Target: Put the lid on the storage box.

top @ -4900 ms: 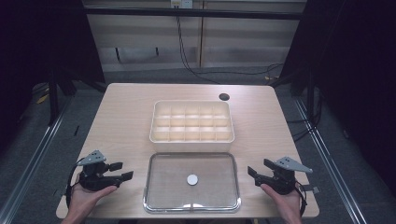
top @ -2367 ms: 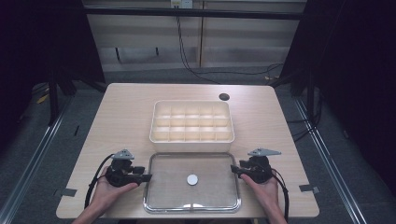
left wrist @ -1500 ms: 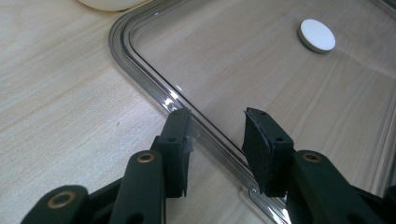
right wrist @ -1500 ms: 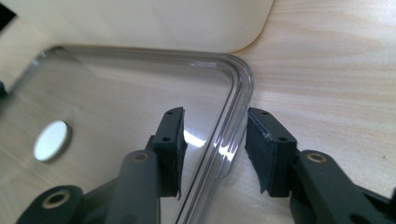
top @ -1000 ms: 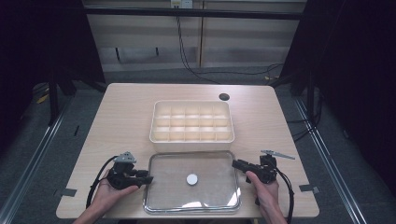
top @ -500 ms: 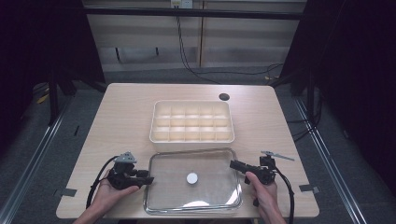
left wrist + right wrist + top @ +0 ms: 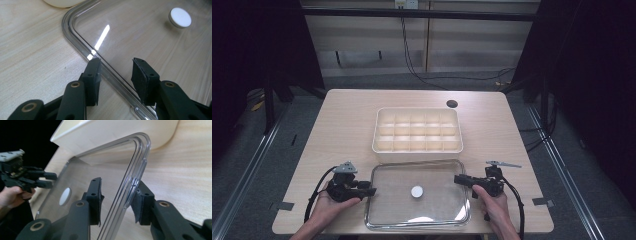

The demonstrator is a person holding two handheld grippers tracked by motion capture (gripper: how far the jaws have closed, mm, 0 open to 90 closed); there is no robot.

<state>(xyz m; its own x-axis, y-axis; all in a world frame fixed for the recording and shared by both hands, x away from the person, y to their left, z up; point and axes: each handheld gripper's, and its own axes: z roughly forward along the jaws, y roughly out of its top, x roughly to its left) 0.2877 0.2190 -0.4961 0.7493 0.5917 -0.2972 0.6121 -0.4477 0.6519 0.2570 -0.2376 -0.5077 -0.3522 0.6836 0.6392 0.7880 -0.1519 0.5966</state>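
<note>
- The clear lid [image 7: 418, 195] with a white round knob [image 7: 417, 191] lies at the near edge of the pale wooden tabletop [image 7: 337, 130], just before the cream compartment tray [image 7: 417, 134]; dark room around.
- Left gripper [image 7: 116, 72]: jaws spread astride the lid's left rim.
- Right gripper [image 7: 117, 195]: jaws spread astride the right rim, which is tilted up.

Bright tabletop, dark surroundings, glare streak on clear lid [image 7: 140, 37] (overhead light), blurred foreground tongs

Clear lid [image 7: 422, 210] with white knob [image 7: 417, 191]; cream tray [image 7: 418, 147]; black grippers [image 7: 368, 191]; pale wood table [image 7: 342, 125].
</note>
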